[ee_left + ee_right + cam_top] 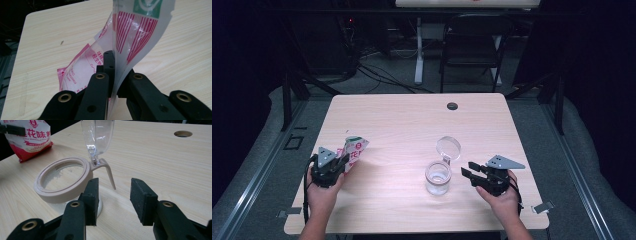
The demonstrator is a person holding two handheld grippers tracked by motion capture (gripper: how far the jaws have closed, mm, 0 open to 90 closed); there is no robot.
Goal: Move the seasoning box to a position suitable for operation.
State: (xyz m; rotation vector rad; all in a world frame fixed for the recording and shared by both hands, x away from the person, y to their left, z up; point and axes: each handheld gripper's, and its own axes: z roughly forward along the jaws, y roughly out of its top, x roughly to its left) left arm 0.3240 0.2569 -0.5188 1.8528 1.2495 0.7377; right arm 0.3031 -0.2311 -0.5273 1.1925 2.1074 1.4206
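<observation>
On the pale wooden table [402, 120], I took the clear glass jar [437, 177] with its pinkish-beige ring collar as my landmark and read everything from it, left to right.

Well to the left of that jar, near the table's left edge, my left gripper [343, 162] was clamped on the red-and-white printed plastic pouch [354, 149]. From the left gripper view, the two black jaws stood pressed together with only the thin film of the pouch [130, 37] caught between them. The pouch curled upward past the pads, its red stripes and a green patch at the top, while its lower part with red print sagged down toward the table [50, 37]. The left hand [322, 192] gripped the tool from below, at the near edge.

At the jar itself, the round transparent hinged lid [448, 148] stood thrown open on the far side. In the right gripper view I saw the collar [62, 190] and a little whitish material lying on the jar's bottom [62, 176], with the lid [97, 135] rising upright behind it. A small dark round hole [452, 106] sat in the tabletop far beyond the jar.

Just right of the jar, my right gripper [468, 172] pointed at it with its jaws apart and nothing between them. The nearer pad [91, 200] sat close beside the jar's base; I could not tell whether it touched. The right hand [499, 192] held that tool near the table's near-right corner.
</observation>
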